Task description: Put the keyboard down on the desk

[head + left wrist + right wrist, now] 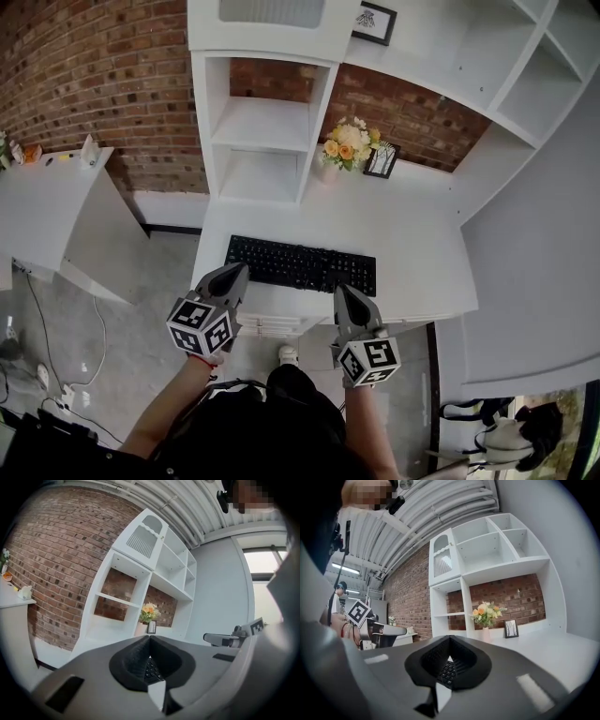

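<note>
The black keyboard (300, 264) lies flat on the white desk (422, 253), near its front edge. My left gripper (239, 272) hangs just in front of the keyboard's left end, jaws shut and empty. Just before the keyboard's right end my right gripper (345, 291) is also shut, holding nothing. In the left gripper view the closed jaws (150, 637) meet at the tip, and keyboard keys (151, 670) show through the hollow below. The right gripper view shows the same: closed jaws (450, 638), with keys (447, 671) seen behind them.
A vase of flowers (345, 145) and a small picture frame (382, 160) stand at the back of the desk. A white shelf unit (267, 122) rises behind it against a brick wall. A white side table (56, 187) stands left; cables (47, 375) lie on the floor.
</note>
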The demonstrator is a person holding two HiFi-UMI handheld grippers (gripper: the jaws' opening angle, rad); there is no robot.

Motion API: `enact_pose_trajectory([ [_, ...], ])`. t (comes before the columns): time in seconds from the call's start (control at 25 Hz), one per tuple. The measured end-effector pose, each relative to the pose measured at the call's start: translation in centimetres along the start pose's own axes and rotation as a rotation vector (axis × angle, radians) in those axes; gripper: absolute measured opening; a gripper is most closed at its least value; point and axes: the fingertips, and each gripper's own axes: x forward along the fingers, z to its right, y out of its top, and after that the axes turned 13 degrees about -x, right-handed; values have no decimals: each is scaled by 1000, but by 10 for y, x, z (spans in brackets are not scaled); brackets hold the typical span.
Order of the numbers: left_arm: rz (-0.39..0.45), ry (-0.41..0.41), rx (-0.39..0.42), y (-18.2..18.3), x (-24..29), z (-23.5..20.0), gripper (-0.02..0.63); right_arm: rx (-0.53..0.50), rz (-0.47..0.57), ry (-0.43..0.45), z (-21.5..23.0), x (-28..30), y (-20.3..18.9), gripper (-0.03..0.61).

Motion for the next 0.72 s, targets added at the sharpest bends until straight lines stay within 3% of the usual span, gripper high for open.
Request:
enact_pose_trajectory([
  [0.72, 69, -15, 125, 25, -25, 13, -9, -25, 50, -34, -9, -9, 24, 2],
])
